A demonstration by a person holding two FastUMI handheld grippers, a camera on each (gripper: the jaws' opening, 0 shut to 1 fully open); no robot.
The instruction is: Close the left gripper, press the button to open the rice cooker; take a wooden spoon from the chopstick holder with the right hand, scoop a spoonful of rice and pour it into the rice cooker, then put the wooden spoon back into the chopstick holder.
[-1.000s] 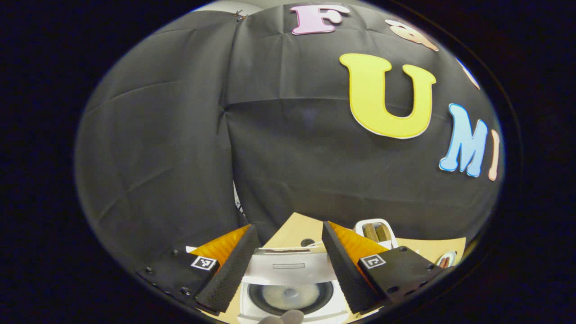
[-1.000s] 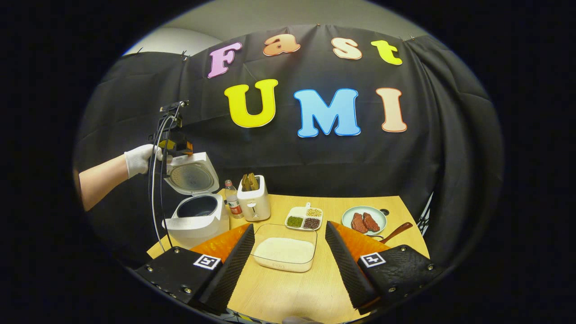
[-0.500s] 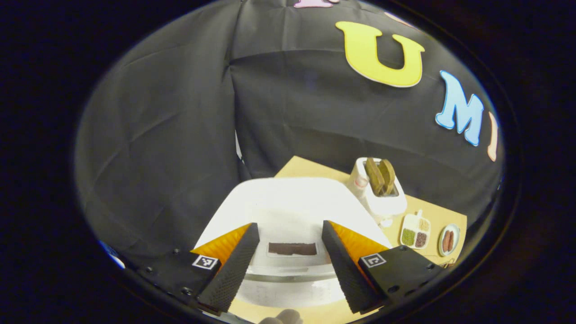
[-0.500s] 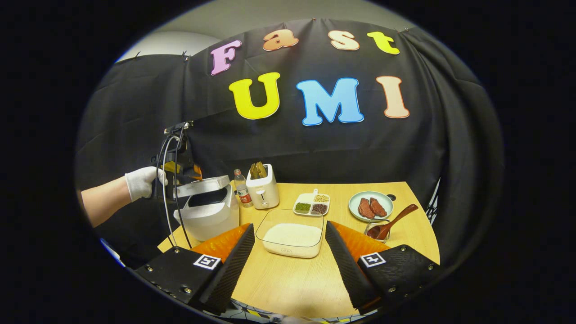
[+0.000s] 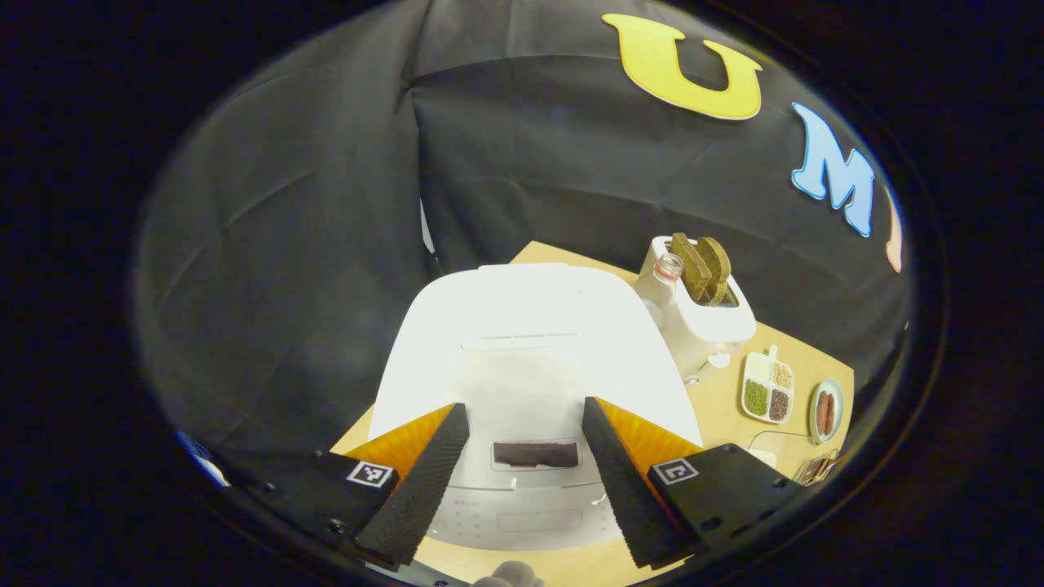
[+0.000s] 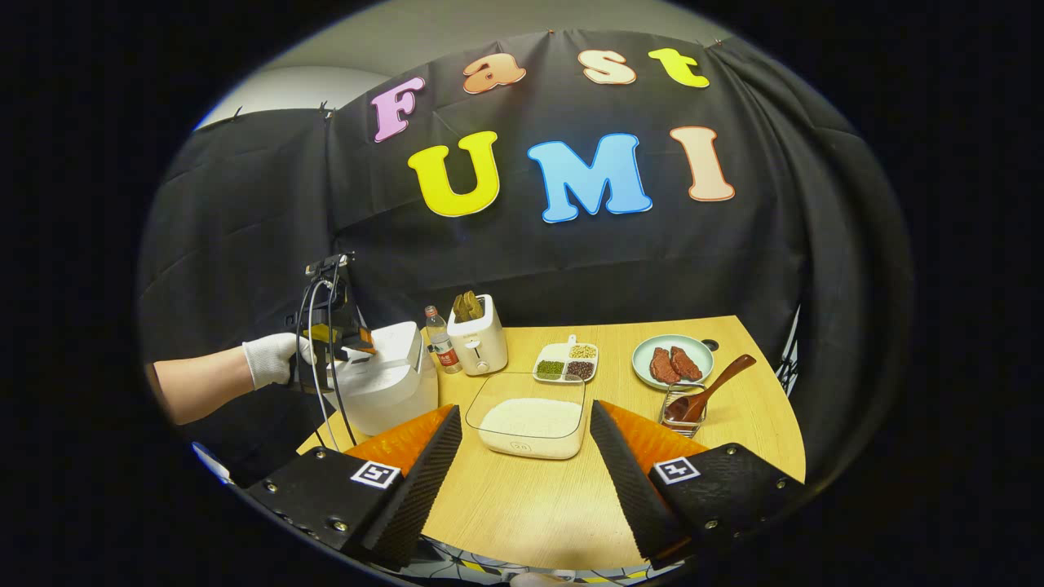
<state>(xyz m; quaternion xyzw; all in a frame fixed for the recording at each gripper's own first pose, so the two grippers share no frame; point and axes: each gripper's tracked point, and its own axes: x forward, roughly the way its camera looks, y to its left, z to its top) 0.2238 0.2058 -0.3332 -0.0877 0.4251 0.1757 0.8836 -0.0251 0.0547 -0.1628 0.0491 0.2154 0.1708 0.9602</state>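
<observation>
At the left edge of the bench the rice cooker (image 6: 390,385) was recorded with its white lid down, and the left gripper (image 5: 522,477) was held directly over it, its fingers set wide apart with nothing between them. A dark panel (image 5: 536,453) at the lid's front was seen in the gap between those fingers; which part serves as the release button could not be told. In the right gripper view the left gripper was seen at the cooker's top, carried by a gloved hand (image 6: 273,361). The right gripper (image 6: 526,481) was held over the near edge of the bench, its fingers likewise spread wide and empty. A clear container of rice (image 6: 530,416) was placed near the middle of the bench, just beyond the right gripper. The wooden spoon (image 6: 708,393) was lodged bowl-down in the chopstick holder (image 6: 682,409) toward the right edge, its handle leaning out to the right. A toaster (image 6: 481,341), a bottle (image 6: 441,347), a divided dish (image 6: 565,364) and a plate (image 6: 674,363) were noted toward the far edge. The step in hand was judged to be the first: the lid is shut. The next move was judged to call for the left fingers to be brought together and pressed down on the button.
</observation>
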